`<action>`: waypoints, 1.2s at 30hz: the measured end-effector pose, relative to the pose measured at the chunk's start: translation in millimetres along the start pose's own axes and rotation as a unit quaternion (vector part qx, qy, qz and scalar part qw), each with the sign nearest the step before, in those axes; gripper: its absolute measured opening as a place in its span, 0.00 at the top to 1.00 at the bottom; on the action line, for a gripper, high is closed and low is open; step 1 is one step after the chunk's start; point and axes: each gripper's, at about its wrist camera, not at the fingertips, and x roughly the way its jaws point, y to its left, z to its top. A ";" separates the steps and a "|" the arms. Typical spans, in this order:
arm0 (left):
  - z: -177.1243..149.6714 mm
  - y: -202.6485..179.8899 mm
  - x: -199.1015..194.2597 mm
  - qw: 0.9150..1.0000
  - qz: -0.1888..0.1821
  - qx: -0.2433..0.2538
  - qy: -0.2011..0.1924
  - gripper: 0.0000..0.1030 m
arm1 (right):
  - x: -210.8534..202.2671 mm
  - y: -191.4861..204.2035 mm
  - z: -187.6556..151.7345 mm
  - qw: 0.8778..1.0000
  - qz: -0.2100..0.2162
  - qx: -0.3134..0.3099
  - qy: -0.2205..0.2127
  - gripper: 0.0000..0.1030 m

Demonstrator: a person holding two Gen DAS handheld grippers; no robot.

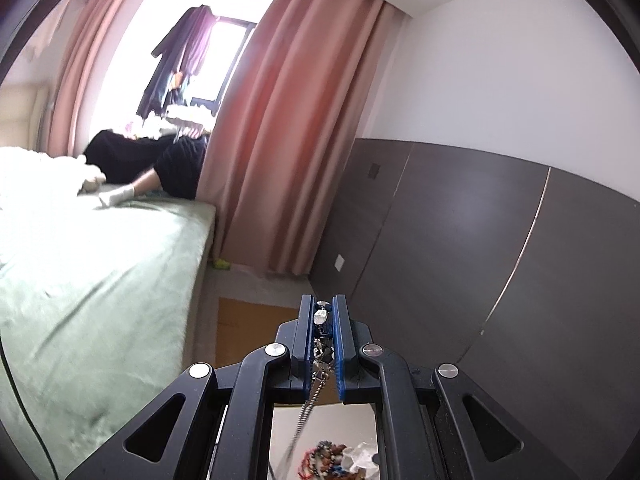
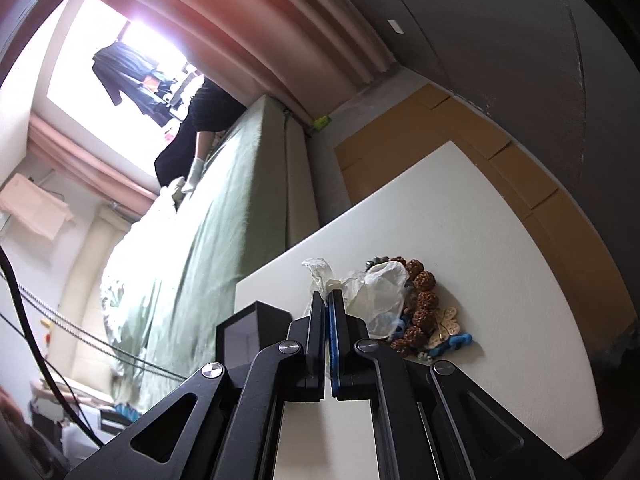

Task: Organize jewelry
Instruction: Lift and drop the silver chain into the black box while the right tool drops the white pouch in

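My left gripper is shut on a necklace: a silver and dark pendant sits between the blue pads and a thin chain hangs down from it, held high above the table. Below it lies a heap of beaded jewelry. My right gripper is shut with nothing seen between its pads, low over the white table. Just right of it lie a clear plastic bag, a brown bead bracelet, a cream flower piece and a blue piece. A black box stands to its left.
A bed with a green sheet lies left of the table. A person in black leans on its far end. Pink curtains hang by the window. A dark panelled wall runs on the right. Brown cardboard covers the floor.
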 end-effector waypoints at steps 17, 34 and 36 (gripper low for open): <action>-46.8 34.2 31.7 0.997 0.037 -0.039 0.048 0.92 | 4.3 7.5 -0.7 1.000 0.016 -0.013 0.005 0.97; -158.8 69.6 107.4 0.975 0.040 -0.100 0.196 0.92 | 11.6 27.2 -11.9 0.999 0.017 -0.042 0.003 0.97; -172.5 76.3 121.0 0.965 0.039 -0.107 0.236 0.92 | 13.0 29.3 -12.2 0.999 0.021 -0.043 -0.001 0.97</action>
